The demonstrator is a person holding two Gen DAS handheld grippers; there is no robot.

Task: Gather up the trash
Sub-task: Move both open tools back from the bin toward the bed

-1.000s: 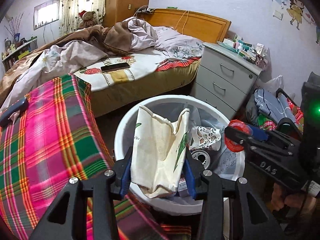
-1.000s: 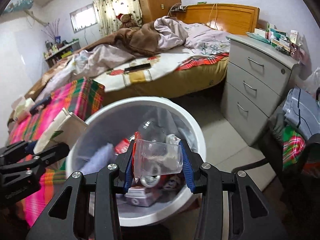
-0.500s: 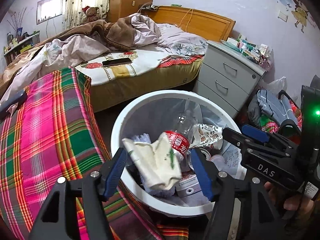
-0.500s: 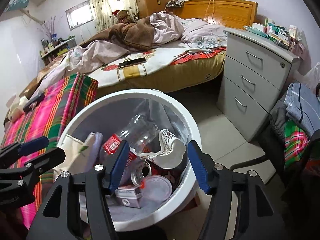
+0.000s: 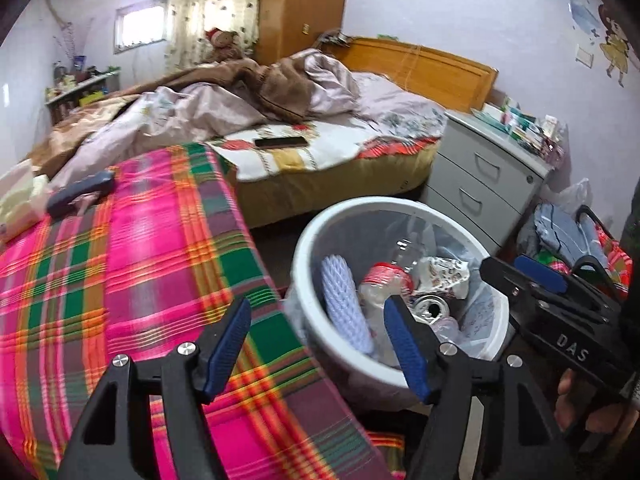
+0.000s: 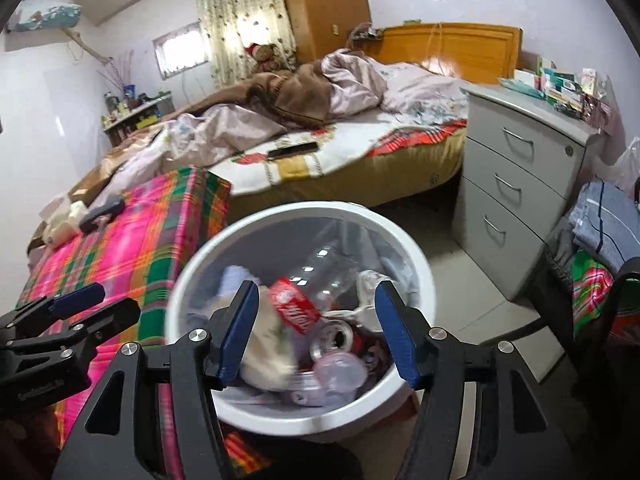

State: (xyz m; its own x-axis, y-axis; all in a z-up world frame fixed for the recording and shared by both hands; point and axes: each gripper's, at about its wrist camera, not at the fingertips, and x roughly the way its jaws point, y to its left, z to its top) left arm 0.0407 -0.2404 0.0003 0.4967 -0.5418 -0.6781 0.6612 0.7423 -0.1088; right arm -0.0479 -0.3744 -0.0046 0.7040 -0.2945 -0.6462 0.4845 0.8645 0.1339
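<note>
both cameras looked forward and down along their own fingers, close over the bin (image 5: 362, 210) (image 6: 416, 264). the left view sat further left, above the plaid cover (image 5: 120, 264), bin to its right; the right view faced the bin head-on. both shared the bed (image 5: 320, 148) (image 6: 320, 148), drawers (image 5: 484, 176) (image 6: 516, 184), and each caught the other gripper at its edge

White bin (image 6: 420, 276), pink-green plaid cloth (image 5: 132, 264) (orange stripes), blue gripper pads (image 6: 240, 332)

"DAS" on right gripper (image 5: 520, 276)
</note>
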